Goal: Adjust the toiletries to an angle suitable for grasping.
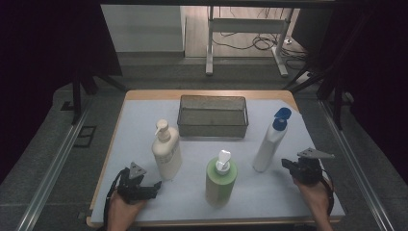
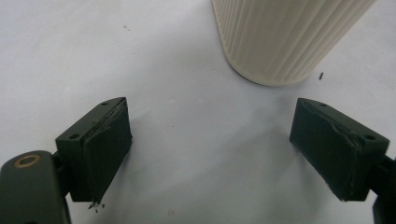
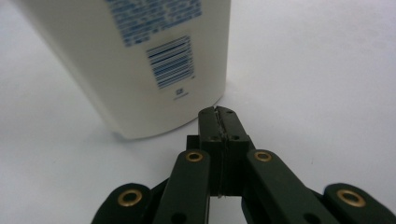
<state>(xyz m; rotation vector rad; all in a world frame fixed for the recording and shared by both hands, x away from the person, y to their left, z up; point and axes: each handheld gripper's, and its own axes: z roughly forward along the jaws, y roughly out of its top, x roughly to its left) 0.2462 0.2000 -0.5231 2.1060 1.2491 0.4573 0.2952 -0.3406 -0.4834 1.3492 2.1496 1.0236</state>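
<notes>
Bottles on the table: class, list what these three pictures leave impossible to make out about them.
- White bottle, right gripper view: top cut off by the upper edge; label print above the barcode blurred.
- Cream bottle, left gripper view: pump and upper body cut off by the upper edge.
- Green bottle, high view: label too small and dim to read.
- Basket, high view: mesh and dim light leave its contents unclear.

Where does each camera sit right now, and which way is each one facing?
High view: above the person's side, facing forward and down on the table; both hands, left gripper, right gripper.
Left gripper view: rides the left gripper, jaws apart, facing the ribbed cream pump bottle.
Right gripper view: rides the right gripper, jaws shut, facing the blue-capped white bottle.
Shared: both bottles stand in the high view.
</notes>
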